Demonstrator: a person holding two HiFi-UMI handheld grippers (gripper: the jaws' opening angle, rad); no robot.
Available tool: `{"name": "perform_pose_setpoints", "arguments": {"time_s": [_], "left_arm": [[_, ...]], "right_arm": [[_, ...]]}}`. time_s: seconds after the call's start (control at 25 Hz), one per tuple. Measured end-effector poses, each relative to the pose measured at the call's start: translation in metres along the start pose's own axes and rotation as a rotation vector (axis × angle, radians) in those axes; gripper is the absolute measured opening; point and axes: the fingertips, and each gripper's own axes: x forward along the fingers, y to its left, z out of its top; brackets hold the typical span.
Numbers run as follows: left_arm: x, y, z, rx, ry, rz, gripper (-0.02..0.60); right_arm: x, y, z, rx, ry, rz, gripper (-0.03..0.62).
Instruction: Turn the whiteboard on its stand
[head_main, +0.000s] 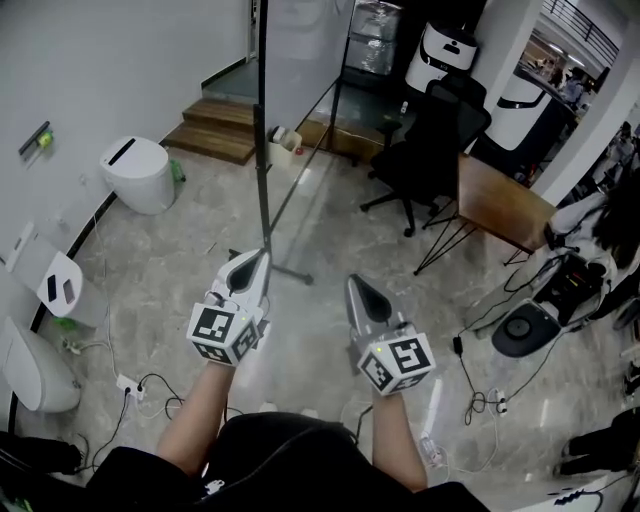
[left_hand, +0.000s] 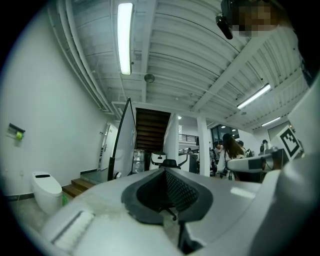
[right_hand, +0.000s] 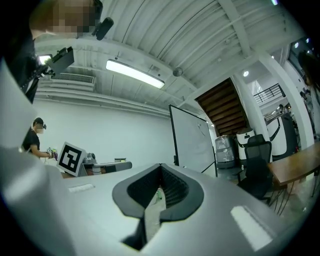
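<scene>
The whiteboard (head_main: 262, 150) is seen edge-on in the head view, upright on the floor (head_main: 190, 270), just ahead of the left tongs (head_main: 250, 262) and left of the right tongs (head_main: 358, 288). In the left gripper view, the left tongs are pressed together and empty, with the board ahead at the left. In the right gripper view, the right tongs are likewise together on nothing, with the board ahead at the right.

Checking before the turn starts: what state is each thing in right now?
whiteboard: upright on its stand, neither gripper touching it.
left gripper: shut, nothing between its jaws.
right gripper: shut, nothing between its jaws.
office chair: upright, nobody in it.
</scene>
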Motion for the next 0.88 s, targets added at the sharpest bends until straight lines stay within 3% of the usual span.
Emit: {"name": "perform_pose_setpoints", "arguments": {"time_s": [0.88], "left_arm": [[0.002,-0.033,-0.012,-0.002,0.007,-0.004,0.005]], "right_arm": [[-0.025,-0.014,-0.006,0.005,0.010,0.045,0.008]]}}
